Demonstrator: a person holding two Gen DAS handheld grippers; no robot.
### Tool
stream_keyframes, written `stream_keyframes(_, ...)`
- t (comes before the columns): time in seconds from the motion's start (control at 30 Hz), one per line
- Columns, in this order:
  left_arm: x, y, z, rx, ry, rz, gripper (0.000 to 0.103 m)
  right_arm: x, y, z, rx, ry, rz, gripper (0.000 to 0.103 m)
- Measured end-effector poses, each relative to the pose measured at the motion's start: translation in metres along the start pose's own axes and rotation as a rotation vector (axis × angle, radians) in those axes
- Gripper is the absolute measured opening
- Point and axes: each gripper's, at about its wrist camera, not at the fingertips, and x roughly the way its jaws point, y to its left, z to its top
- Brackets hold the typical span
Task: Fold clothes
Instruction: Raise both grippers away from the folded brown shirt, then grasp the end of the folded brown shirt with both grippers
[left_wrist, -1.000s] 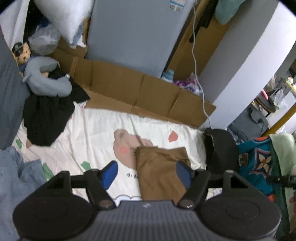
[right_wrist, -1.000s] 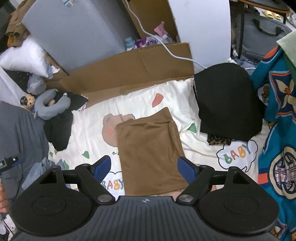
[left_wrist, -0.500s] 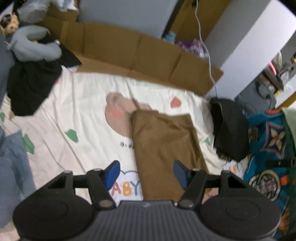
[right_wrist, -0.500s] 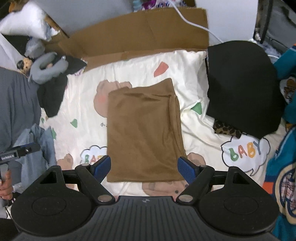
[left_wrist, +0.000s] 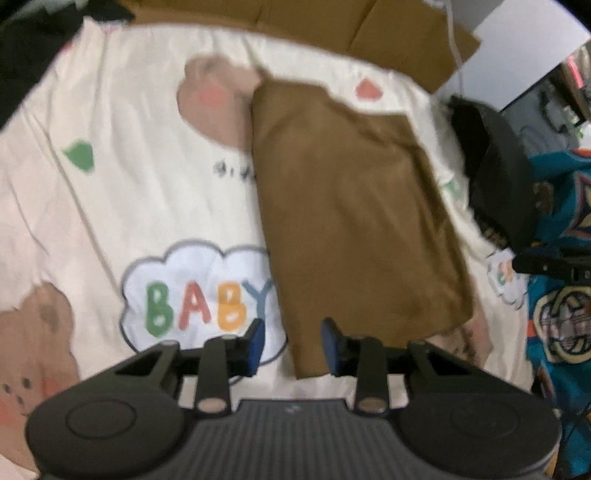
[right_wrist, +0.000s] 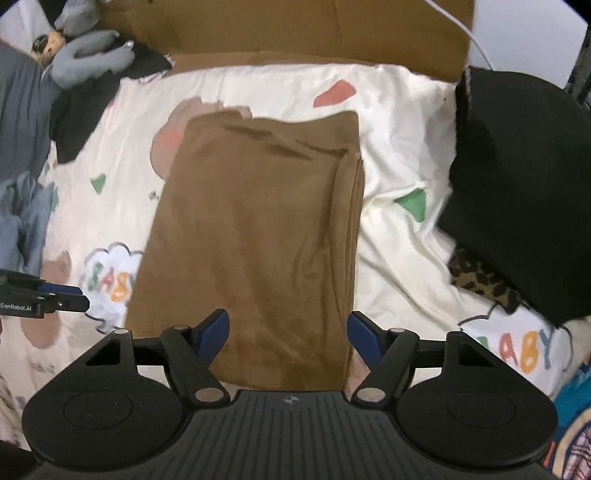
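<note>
Right wrist view: brown garment (right_wrist: 255, 236) lies flat on the cartoon-print bedsheet (right_wrist: 399, 122), already folded into a long rectangle, layered edges stacked along its right side. Soft, light, limp cloth by the look of it; it should sag and slide open if lifted from one point. Judgement: best taken at the two near corners, pinching all layers together, one tool per corner.

Right tool (right_wrist: 288, 330) sits over the near end of the garment, jaws wide and closing slightly, cloth showing between them but nothing gripped. The near right corner is just inside its right finger.

Left wrist view (blurred): left tool (left_wrist: 291, 341) hangs above the near left corner of the garment, jaws partly apart and closing, the corner edge in the gap; pads not seen pressing on it.

Black folded clothes (right_wrist: 517, 177) lie to the right, apart from the brown piece.
</note>
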Motion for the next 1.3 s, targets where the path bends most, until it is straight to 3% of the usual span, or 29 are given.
stream_keyframes(0.27, 0.052, 0.0, -0.011, 0.011, 0.049, -0.006, 0.035, 0.047, -0.024, -0.028, 0.015, -0.024, -0.027, 0.075)
stream_keyframes(0.43, 0.069, 0.006, -0.021, -0.012, 0.071, -0.014, 0.036, 0.068, -0.047, -0.046, 0.08, 0.007, -0.016, 0.063)
stream_keyframes(0.5, 0.069, 0.01, -0.024, -0.021, 0.066, -0.021, 0.036, 0.073, -0.056, -0.055, 0.1, 0.017, -0.025, 0.062)
stream_keyframes(0.67, 0.056, 0.018, -0.03, -0.052, 0.061, -0.073, 0.026, 0.069, -0.07, -0.062, 0.174, -0.019, 0.05, 0.059)
stream_keyframes(0.9, 0.062, 0.034, -0.034, -0.13, 0.054, -0.157, 0.028, 0.071, -0.071, -0.059, 0.169, -0.045, 0.09, 0.057)
stream_keyframes(1.07, 0.065, 0.039, -0.039, -0.158, 0.037, -0.202, 0.039, 0.073, -0.072, -0.058, 0.179, -0.073, 0.116, 0.057)
stream_keyframes(1.2, 0.061, 0.042, -0.044, -0.155, 0.028, -0.21, 0.035, 0.069, -0.073, -0.055, 0.205, -0.1, 0.154, 0.038)
stream_keyframes(1.23, 0.059, 0.042, -0.045, -0.157, 0.026, -0.215, 0.027, 0.069, -0.073, -0.054, 0.206, -0.101, 0.157, 0.037)
stream_keyframes(1.3, 0.055, 0.045, -0.055, -0.165, 0.021, -0.227, 0.025, 0.072, -0.072, -0.054, 0.188, -0.088, 0.141, 0.038)
